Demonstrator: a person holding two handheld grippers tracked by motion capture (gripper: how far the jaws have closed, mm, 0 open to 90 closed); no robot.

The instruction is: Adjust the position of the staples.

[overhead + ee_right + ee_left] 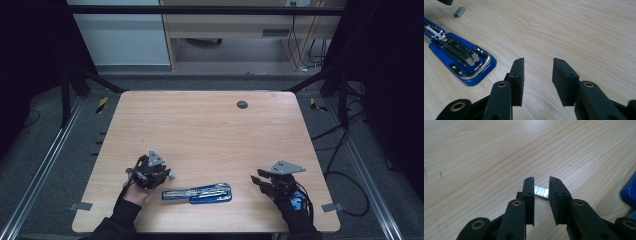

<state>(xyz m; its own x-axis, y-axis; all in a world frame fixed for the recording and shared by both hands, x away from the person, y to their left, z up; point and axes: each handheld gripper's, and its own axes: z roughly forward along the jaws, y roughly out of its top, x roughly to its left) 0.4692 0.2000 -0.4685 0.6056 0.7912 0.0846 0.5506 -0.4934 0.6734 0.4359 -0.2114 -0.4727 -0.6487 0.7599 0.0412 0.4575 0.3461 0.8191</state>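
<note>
Because the small grey metal strip of staples [541, 191] is light, stiff and slick, yet apt to snap into shorter pieces if bent, I judge it best pinched gently across its flat long sides near the middle. It lies on the pale wooden table [210, 130], between the jaws of the left gripper [541, 187]. These jaws stand narrow around the strip with a sliver of space on at least one side, so they look loose, not clamped. The right gripper [537, 72] hovers parted and empty, with the opened blue stapler with its bright metal magazine [459, 57] off to its left.

From the left gripper view, the strip's end and the gap beside it are plain. Looking from above, the left gripper [151, 170] hides the strip, but the stapler [197, 193] lies between both tools, the right gripper [272, 182] beyond its end. Over in the right gripper view, the strip [459, 11] sits just past the stapler's far end.
</note>
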